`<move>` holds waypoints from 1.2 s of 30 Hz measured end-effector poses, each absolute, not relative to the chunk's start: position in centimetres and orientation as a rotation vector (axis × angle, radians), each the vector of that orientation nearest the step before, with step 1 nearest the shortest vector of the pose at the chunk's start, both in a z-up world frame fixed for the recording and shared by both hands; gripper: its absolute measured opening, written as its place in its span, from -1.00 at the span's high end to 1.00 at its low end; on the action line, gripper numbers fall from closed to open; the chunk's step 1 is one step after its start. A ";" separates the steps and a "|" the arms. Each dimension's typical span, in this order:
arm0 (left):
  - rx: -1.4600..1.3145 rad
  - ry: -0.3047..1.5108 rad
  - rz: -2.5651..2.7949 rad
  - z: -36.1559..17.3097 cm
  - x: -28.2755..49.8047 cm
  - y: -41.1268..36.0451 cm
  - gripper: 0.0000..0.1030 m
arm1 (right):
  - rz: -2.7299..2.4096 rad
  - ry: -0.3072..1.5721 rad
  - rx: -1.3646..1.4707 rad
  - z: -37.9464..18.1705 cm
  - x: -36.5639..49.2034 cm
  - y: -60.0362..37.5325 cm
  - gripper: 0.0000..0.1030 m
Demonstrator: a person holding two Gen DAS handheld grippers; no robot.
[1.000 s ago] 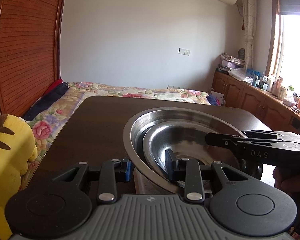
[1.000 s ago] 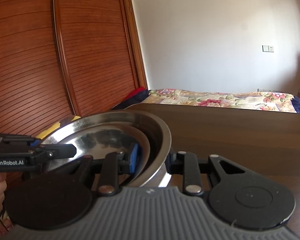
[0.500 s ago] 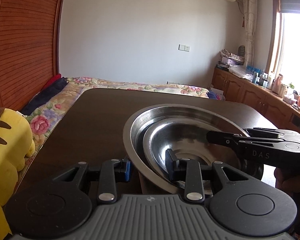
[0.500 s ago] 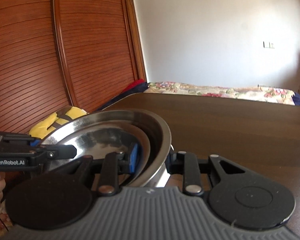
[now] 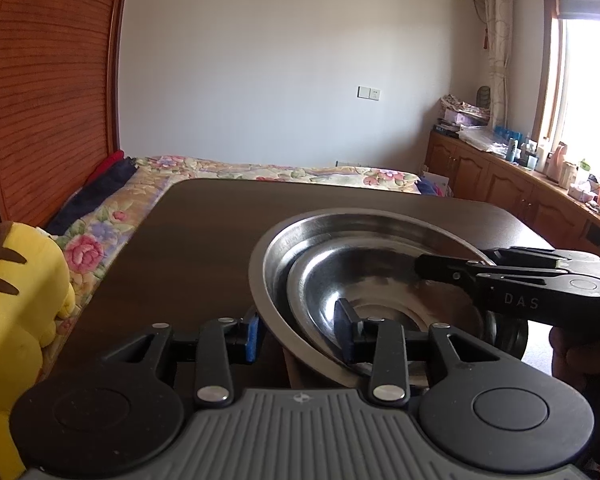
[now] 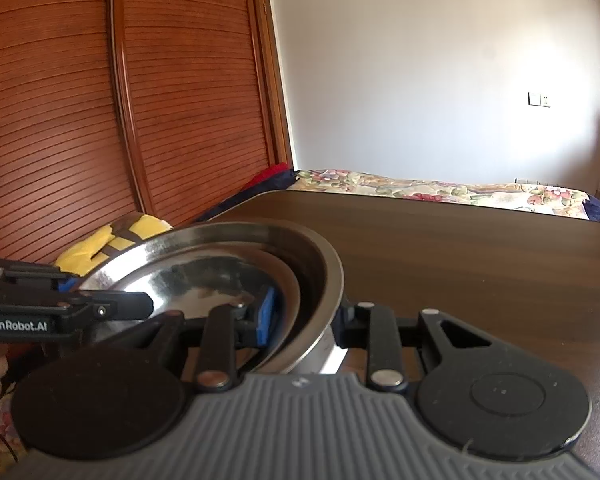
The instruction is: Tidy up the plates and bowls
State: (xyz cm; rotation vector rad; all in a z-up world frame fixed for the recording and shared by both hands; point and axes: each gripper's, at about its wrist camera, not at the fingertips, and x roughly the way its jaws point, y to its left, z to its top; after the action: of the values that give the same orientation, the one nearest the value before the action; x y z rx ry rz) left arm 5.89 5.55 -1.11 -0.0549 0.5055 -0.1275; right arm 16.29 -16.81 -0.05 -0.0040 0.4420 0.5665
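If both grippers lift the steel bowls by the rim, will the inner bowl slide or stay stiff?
The inner bowl sits loose and off-centre in the outer bowl, so it will probably slide if tilted. Both look like polished metal, likely stiff and slippery under the pads. The left gripper and right gripper each straddle the rim on opposite sides, which should help keep it level.

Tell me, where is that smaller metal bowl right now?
The smaller steel bowl sits nested inside the larger steel bowl, lower right in the left wrist view, above the dark wooden table, both rims straddled by both grippers' jaws.
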 end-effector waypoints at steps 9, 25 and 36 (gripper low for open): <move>-0.039 0.448 -0.094 0.4 4.7 5.4 -0.22 | 0.505 0.390 -0.007 0.9 15.6 -17.8 0.09; -0.004 0.332 -0.098 3.3 2.0 3.5 -1.00 | 0.430 0.322 -0.001 3.3 11.3 -20.3 -0.48; 0.007 0.335 -0.087 3.4 1.4 1.5 -1.00 | 0.376 0.349 0.036 2.2 10.0 -21.7 -1.00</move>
State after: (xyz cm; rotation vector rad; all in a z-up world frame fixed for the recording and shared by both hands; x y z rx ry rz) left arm 1.40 1.46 3.39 0.0071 0.3346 -0.0867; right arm 10.01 -21.74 2.18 0.0360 0.3489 0.3761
